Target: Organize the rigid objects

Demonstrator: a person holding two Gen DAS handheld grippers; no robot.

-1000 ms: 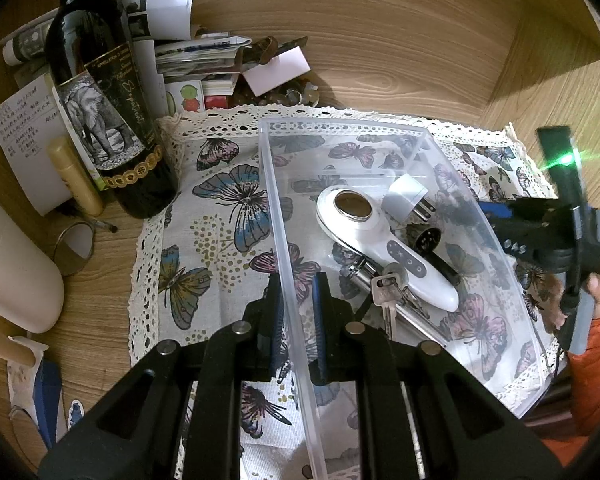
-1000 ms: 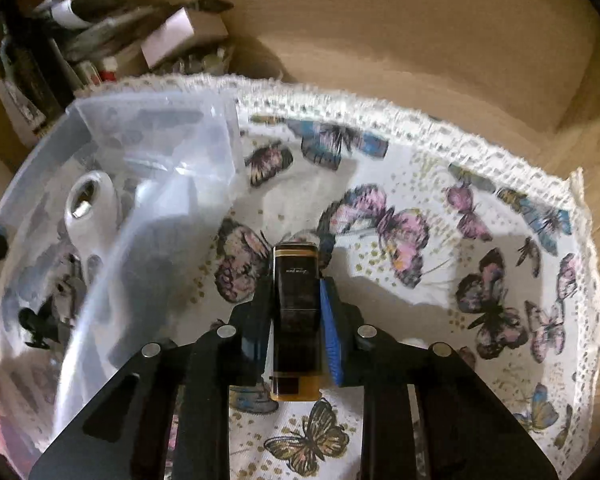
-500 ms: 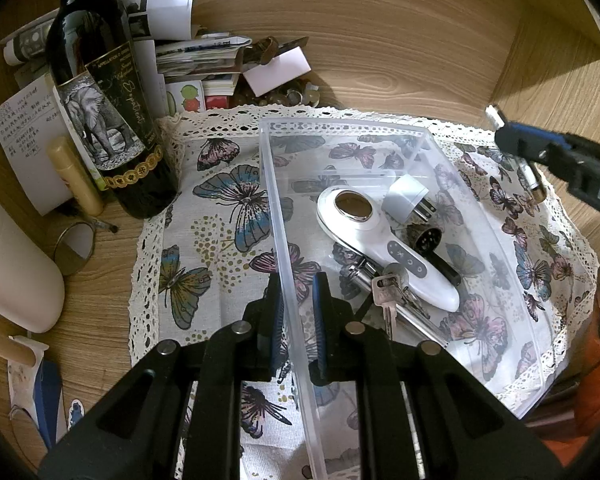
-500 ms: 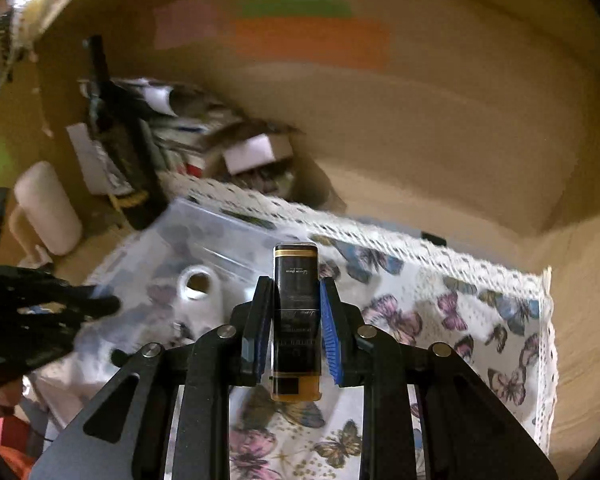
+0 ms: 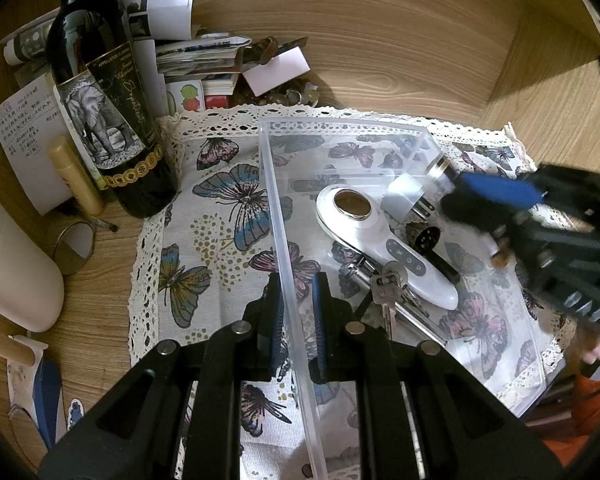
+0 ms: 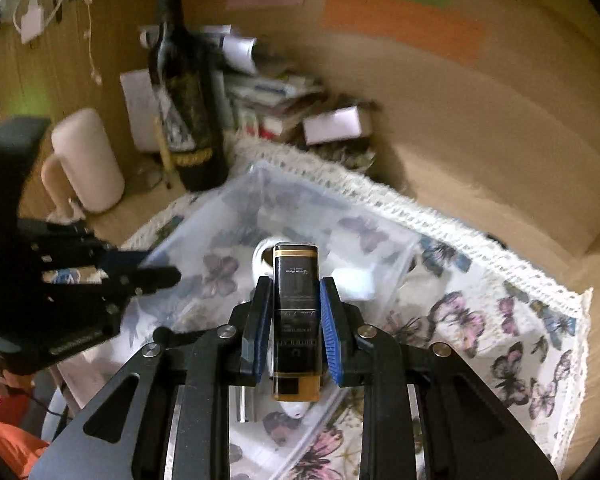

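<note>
My right gripper (image 6: 292, 332) jaws are clamping the dark bottle (image 6: 296, 312) above the clear bin (image 5: 380, 128), whose wall my left gripper (image 5: 296, 312) jaws are pinching; massager (image 5: 380, 240), adapter (image 5: 404, 196) and keys (image 5: 388, 284) are lying inside already.

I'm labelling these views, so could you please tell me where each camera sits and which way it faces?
Left wrist: on the left gripper, facing down along its jaws, which straddle the clear plastic bin wall; the right gripper shows at right.
Right wrist: on the right gripper, facing over the bin, jaws holding a black-and-gold lighter; the left gripper shows at left.
Shared: bin, wine bottle, butterfly cloth.
</note>
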